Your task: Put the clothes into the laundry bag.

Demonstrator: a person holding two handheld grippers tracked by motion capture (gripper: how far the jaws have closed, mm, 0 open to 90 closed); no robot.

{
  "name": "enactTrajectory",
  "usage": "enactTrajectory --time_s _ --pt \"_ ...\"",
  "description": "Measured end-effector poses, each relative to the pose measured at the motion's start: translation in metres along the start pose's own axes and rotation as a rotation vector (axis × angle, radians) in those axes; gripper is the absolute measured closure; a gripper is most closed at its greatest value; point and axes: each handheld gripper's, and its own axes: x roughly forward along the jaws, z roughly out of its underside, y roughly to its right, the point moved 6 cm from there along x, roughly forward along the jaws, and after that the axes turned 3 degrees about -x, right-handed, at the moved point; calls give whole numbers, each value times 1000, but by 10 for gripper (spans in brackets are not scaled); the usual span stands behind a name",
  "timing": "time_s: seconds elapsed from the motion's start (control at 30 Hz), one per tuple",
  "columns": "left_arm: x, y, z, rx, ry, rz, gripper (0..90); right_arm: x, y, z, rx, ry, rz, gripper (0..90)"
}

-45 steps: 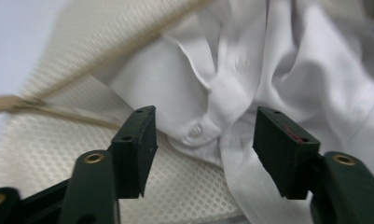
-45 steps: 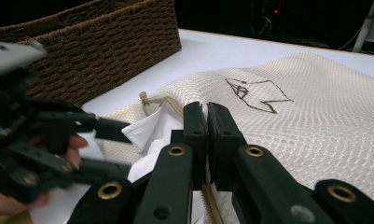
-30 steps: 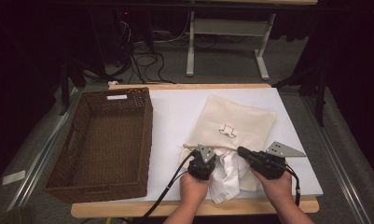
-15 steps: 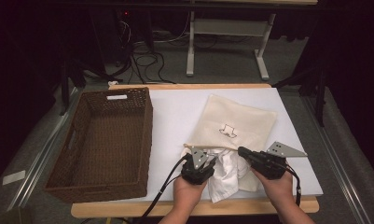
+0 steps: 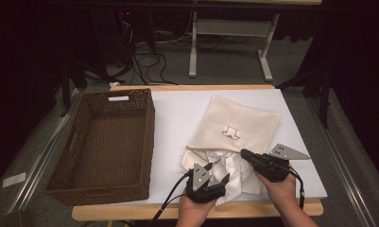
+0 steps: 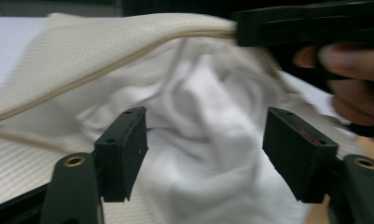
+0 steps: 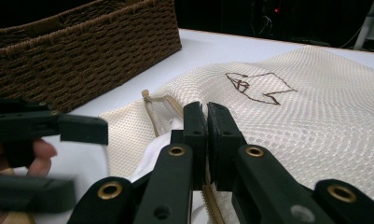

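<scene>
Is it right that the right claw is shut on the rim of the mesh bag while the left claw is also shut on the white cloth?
Not quite. The left claw is open: the left gripper view shows its jaws standing apart, having just been opening, with the white cloth between them but not pinched. The right claw is indeed shut on the rim of the mesh bag.
</scene>
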Motion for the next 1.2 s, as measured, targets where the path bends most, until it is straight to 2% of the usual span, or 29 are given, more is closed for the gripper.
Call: enactTrajectory --time_s 0.03,0.07,0.1,0.13,0.17,0.2,0.23,0.27,0.33,0.37,0.4,0.43,0.53,0.6,0.67,0.77,0.83,0.9,0.97,1.0,1.03,1.07,1.17,1.2 --pt "6 7 7 20 -52 26 273 0 0 0 -3 2 -1 879" --pt "6 7 7 20 -52 26 276 0 0 0 -5 3 -1 879" --pt "9 8 13 32 -102 31 318 0 0 0 -5 3 -1 879" --pt "15 8 23 38 -180 25 390 -1 1 0 -7 5 -1 879" --pt "15 8 23 38 -180 25 517 -1 1 0 -7 5 -1 879" --pt "18 7 29 49 -230 30 517 -1 1 -1 -8 5 -1 879" --pt "20 6 30 58 -247 14 665 -1 1 -1 -8 6 0 879" --pt "20 5 30 64 -253 0 750 -2 1 -1 -8 5 0 879" --pt "21 0 28 68 -253 -26 854 -1 0 -1 -11 6 0 879" --pt "22 -4 25 67 -246 -44 862 -1 0 -1 -10 7 0 879" --pt "24 -12 19 49 -227 -67 870 -1 0 -1 -10 7 0 879" --pt "24 -12 19 49 -227 -67 872 -1 0 -1 -10 7 0 879" --pt "29 -25 8 46 -202 -112 874 -1 0 -1 -9 8 -1 879" --pt "36 -32 2 23 -186 -132 874 -1 0 -1 -6 9 -2 879" --pt "45 -39 -6 25 -162 -164 874 -1 1 -1 -1 10 -2 879" --pt "57 -45 -10 29 -159 -194 871 -2 1 -2 4 11 -2 879" --pt "59 -46 -10 26 -162 -198 868 -2 1 -2 -2 13 -3 879" --pt "61 -46 -8 25 -162 -194 805 -3 1 -2 0 16 -5 879" --pt "58 -47 -7 26 -158 -199 700 -4 1 -2 1 16 -6 879" --pt "56 -48 -6 14 -156 -192 700 -4 1 -2 1 16 -6 879" --pt "52 -49 -6 11 -157 -186 650 -4 1 -2 2 15 -5 879" --pt "43 -50 -7 27 -147 -184 549 -4 1 -2 2 14 -6 879" --pt "34 -49 -8 43 -161 -172 441 -4 1 -2 -4 16 -8 879" --pt "22 -48 -9 45 -145 -163 415 -4 1 -2 -4 15 -8 879"
